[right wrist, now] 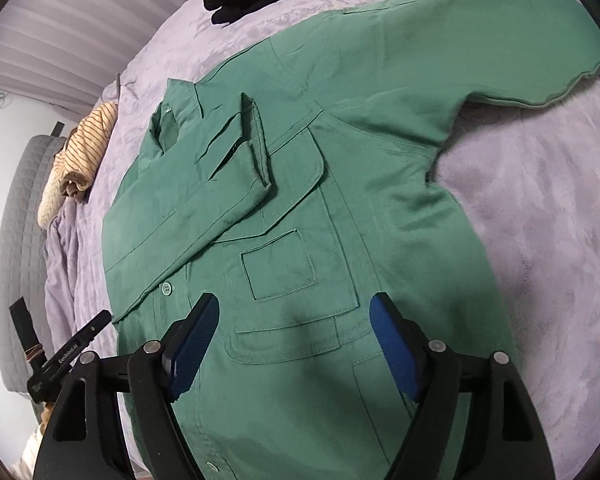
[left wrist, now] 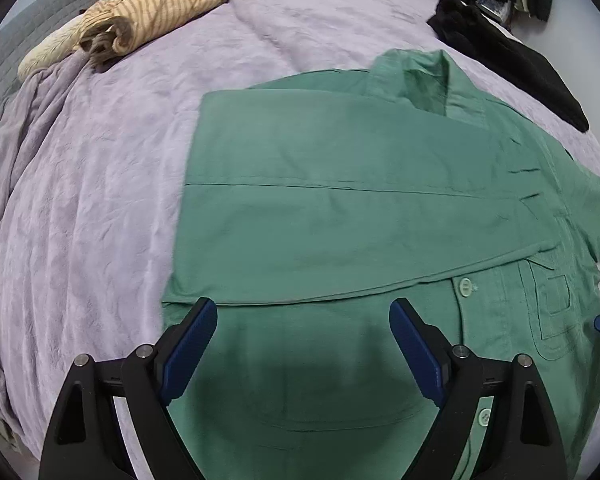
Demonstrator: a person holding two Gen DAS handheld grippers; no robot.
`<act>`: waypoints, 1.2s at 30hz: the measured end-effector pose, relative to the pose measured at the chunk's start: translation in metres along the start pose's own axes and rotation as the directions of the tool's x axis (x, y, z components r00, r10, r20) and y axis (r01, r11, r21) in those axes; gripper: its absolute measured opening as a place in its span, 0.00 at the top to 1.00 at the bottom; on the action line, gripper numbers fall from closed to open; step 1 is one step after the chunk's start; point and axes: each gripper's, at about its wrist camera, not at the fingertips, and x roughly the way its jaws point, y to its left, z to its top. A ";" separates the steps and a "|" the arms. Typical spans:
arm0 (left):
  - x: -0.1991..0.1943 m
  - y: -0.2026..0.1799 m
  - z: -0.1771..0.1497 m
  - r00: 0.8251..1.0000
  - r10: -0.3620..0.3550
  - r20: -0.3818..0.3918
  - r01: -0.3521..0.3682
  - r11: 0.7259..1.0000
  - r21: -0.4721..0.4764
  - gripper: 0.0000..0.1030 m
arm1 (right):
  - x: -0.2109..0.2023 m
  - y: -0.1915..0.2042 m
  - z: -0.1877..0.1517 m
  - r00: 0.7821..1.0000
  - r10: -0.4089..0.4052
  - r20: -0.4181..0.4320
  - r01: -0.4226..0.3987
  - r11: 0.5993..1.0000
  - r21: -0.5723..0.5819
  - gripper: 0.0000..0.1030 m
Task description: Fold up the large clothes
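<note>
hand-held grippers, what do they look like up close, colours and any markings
Both match: the left hand-held gripper and the right hand-held gripper have matte black angular frames with round silver pins at the joints and flat blue ribbed pads inside each finger. Seen from the right wrist view, the left one carries small white lettering, too small to read surely.

Bed (left wrist: pixel 112 168) bare left of green shirt (left wrist: pixel 340 208); striped clothes (left wrist: pixel 148 16) & black garment (left wrist: pixel 512 60) crowd far corners.
</note>
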 end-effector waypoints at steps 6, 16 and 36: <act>0.005 -0.071 0.001 1.000 -0.016 -0.021 0.019 0.995 0.103 0.14 | -0.027 -0.039 0.009 0.998 0.025 0.055 -0.028 0.997 0.071 0.12; 0.010 -0.151 -0.003 0.996 -0.043 -0.081 0.058 0.981 0.184 0.14 | -0.066 -0.132 0.043 0.990 0.013 0.141 -0.048 0.968 0.245 0.06; 0.016 -0.214 -0.001 0.993 -0.043 -0.112 0.065 0.977 0.203 0.14 | -0.092 -0.276 0.149 0.847 0.191 0.497 -0.459 0.734 0.500 0.06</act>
